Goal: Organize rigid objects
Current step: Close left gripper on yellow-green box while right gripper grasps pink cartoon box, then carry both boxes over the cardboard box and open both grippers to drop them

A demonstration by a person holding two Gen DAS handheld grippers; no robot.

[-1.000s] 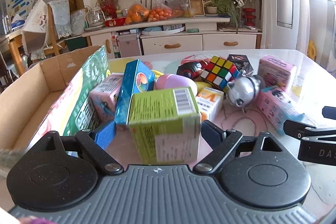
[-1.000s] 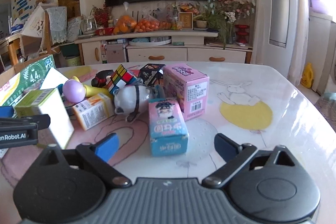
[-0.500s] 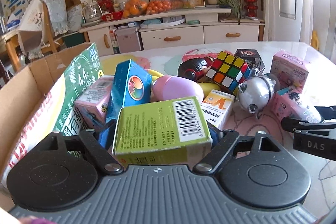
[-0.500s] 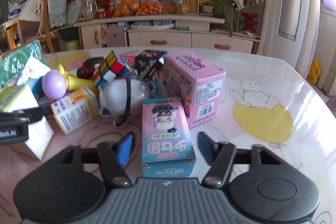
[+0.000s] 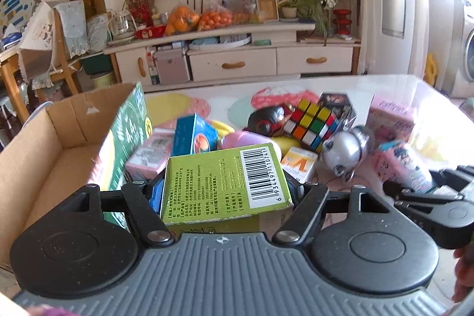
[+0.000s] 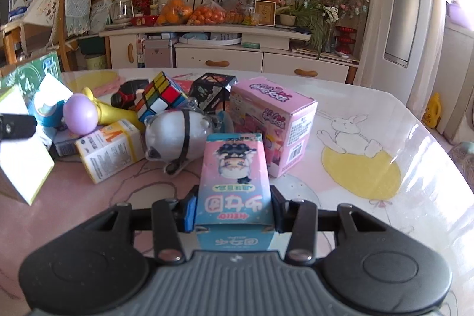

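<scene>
Gripping: left gripper (image 5: 226,191) clamped on green carton (image 5: 225,182) beside cardboard box (image 5: 38,144); right gripper (image 6: 234,208) clamped on pink-and-blue box (image 6: 234,182) near panda toy (image 6: 174,138).

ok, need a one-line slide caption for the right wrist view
Right hand-held gripper shut on a pink-and-blue cartoon box, with toys and cartons piled behind on the table.

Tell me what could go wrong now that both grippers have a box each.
The left gripper clamps the green box near one end, so it may pivot or slip when carried to the cardboard box. The right gripper grips the pink and blue box beside the silver panda toy; lifting could nudge it. The two grippers sit close and might collide.
</scene>
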